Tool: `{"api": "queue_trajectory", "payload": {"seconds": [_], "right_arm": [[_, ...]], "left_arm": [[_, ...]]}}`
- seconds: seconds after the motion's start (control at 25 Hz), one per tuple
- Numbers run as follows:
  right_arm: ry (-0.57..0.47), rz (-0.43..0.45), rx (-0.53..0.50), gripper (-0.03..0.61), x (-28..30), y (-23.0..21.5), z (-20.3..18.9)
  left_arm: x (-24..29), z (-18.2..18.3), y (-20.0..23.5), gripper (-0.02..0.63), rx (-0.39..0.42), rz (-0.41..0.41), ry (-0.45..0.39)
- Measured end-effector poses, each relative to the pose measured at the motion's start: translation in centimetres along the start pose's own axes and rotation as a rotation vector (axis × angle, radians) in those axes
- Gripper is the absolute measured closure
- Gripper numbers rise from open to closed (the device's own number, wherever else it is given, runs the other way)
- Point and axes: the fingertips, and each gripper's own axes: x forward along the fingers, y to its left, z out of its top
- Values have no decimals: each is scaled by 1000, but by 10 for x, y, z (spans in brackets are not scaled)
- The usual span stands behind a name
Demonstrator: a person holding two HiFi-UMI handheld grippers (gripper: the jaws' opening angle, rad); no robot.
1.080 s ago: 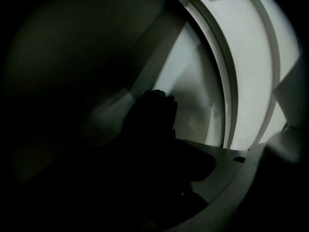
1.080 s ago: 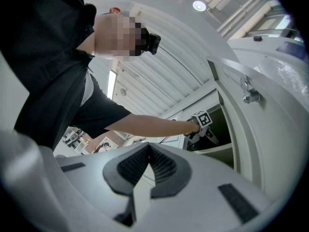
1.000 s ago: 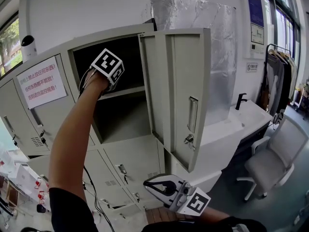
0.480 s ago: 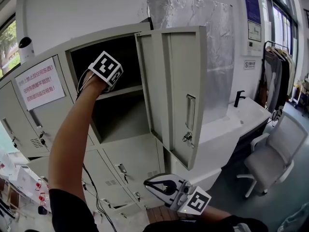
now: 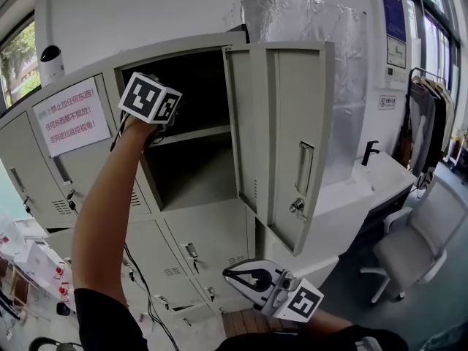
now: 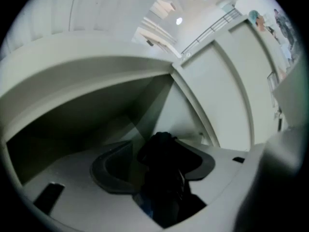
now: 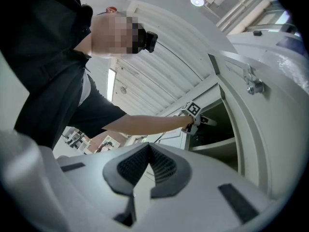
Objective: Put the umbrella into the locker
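The grey locker (image 5: 175, 50) stands with its upper door (image 5: 281, 137) swung open to the right. My left gripper (image 5: 162, 114) is raised at the left front edge of the top compartment, above the shelf (image 5: 194, 134). In the left gripper view the black umbrella (image 6: 164, 178) stands between the jaws of my left gripper (image 6: 159, 153). The jaws stand wide and are closing, and I do not see the pads pressing on it. My right gripper (image 5: 232, 275) hangs low in front of the lower lockers, shut and empty; its pads meet in the right gripper view (image 7: 148, 151).
A sign with red print (image 5: 73, 123) hangs on the neighbouring locker door. A foil-wrapped column (image 5: 307, 20) rises behind the open door. A white counter with a tap (image 5: 365, 174), a grey chair (image 5: 417, 247) and a coat rack (image 5: 431, 101) stand to the right.
My left gripper has risen and shifted left, from inside the top compartment to its left front edge. The right gripper has stayed where it was.
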Motion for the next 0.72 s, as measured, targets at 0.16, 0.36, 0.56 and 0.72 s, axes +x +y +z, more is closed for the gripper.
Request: {"api": "queue_trajectory", "payload": {"seconds": [0.16,0.36,0.56,0.72], "right_arm": [[5,13,6,568,3,0,-3],[8,25,13,567,8,1,-6],[16,31,14,568,9,-1,-10],[21,26,15,567,8,-4,-12]], "left_arm": [[-33,23,-3,379,-7,14,-171],[-72,41,-14,425,-36,5,-379],[-111,49,-32,460,-74,-25,-545],[-150,53,-52,495,-125,-59,-684]]}}
